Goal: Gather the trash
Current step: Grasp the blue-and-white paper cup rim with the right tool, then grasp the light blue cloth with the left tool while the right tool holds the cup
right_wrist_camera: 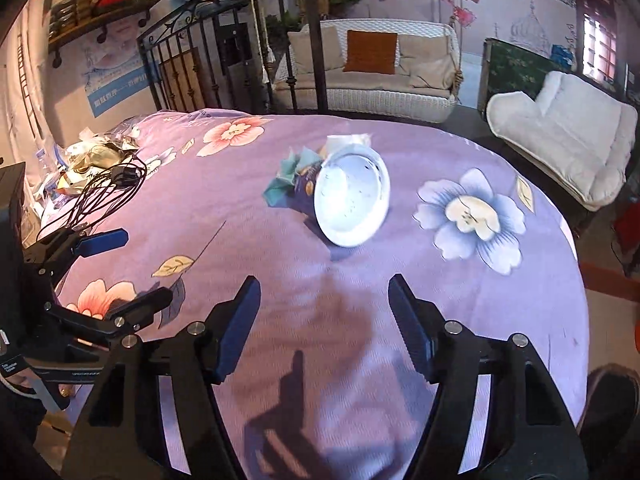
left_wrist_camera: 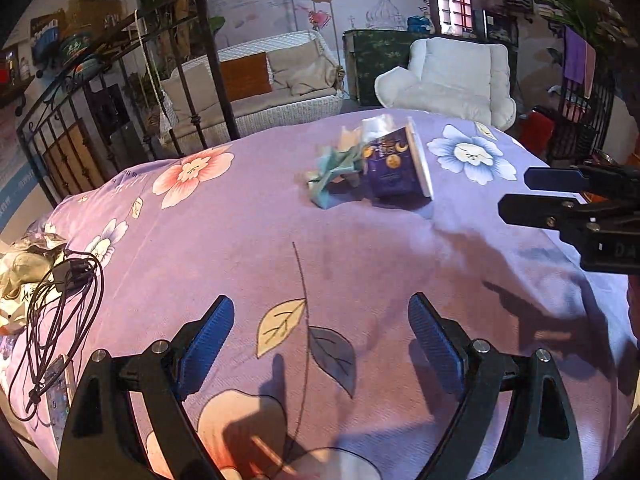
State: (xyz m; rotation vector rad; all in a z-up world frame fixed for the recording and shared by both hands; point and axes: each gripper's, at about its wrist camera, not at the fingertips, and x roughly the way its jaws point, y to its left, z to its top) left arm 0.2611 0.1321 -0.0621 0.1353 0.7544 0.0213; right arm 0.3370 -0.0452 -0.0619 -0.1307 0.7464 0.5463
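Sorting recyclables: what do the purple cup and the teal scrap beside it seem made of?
Purple cup: likely coated paper, glossy print outside, smooth white inside with a rolled rim. Teal scrap: probably thin paper or wrapper film, sharply crumpled; the blur leaves it open.

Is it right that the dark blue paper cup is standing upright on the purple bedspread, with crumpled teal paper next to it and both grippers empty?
Not quite: the cup is tipped on its side, its white open mouth facing the right wrist camera. The rest holds: it lies on the bedspread with teal paper beside it, and the left gripper and right gripper are empty.
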